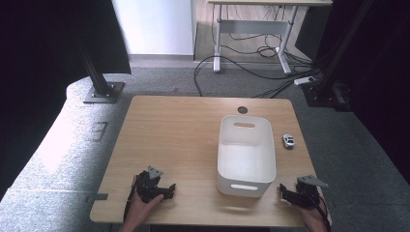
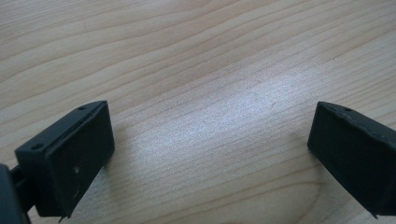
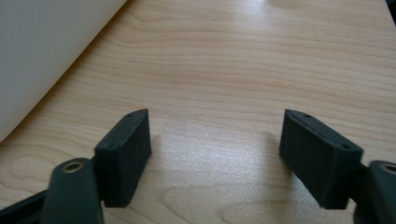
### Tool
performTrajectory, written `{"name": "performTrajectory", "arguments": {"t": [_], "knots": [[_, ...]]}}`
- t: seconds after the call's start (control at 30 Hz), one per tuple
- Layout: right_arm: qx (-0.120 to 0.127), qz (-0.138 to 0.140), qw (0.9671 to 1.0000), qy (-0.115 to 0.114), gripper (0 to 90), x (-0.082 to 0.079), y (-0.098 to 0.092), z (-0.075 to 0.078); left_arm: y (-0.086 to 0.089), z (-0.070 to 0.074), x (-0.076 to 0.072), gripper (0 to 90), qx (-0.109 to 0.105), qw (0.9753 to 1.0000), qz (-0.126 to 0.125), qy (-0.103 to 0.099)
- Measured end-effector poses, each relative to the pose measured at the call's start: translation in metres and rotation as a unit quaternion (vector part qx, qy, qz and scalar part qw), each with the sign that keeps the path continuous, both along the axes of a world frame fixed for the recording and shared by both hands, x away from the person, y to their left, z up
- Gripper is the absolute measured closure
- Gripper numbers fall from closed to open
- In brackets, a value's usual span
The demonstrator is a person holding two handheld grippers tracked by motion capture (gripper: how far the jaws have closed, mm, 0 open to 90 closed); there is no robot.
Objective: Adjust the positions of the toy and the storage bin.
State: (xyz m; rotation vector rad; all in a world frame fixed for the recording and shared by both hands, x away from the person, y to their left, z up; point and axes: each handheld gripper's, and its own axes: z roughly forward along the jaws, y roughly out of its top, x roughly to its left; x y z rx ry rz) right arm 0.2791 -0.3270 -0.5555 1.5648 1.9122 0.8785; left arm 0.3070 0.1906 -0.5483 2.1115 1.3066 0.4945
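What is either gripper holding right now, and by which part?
Nothing is held. The left gripper and the right gripper both stand open over bare table; the toy car lies untouched beside the white bin.

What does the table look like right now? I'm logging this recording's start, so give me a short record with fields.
surface: wooden table
container: white bin, empty, right of centre
small item: toy car, on the table beside the bin's right wall, apart from it
left gripper: open, holding nothing, at the near left edge
right gripper: open, holding nothing, near the bin's front right corner
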Motion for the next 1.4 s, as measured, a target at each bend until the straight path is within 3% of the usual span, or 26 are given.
{"name": "performTrajectory", "arguments": {"t": [0.43, 0.73, 0.87, 1.4], "knots": [[-0.004, 0.016, 0.9999, 0.002, 19.6, 0.003, 0.001, 0.0, 0.0, 0.0, 0.0, 0.4, 0.0, 1.0, -0.002, 0.0], [-0.002, 0.012, 0.9999, 0.002, 19.9, 0.003, 0.001, 0.0, 0.0, 0.0, 0.002, 0.1, 0.0, 1.0, -0.006, 0.0], [0.011, 0.004, 0.9999, 0.005, 20.5, 0.002, -0.001, 0.002, -0.001, 0.0, 0.002, 0.0, 0.0, 1.0, -0.008, 0.0], [0.042, 0.01, 0.9981, -0.043, 19.7, -0.004, 0.002, 0.031, -0.001, 0.0, 0.001, 0.3, 0.0, 1.0, -0.004, 0.0]]}}
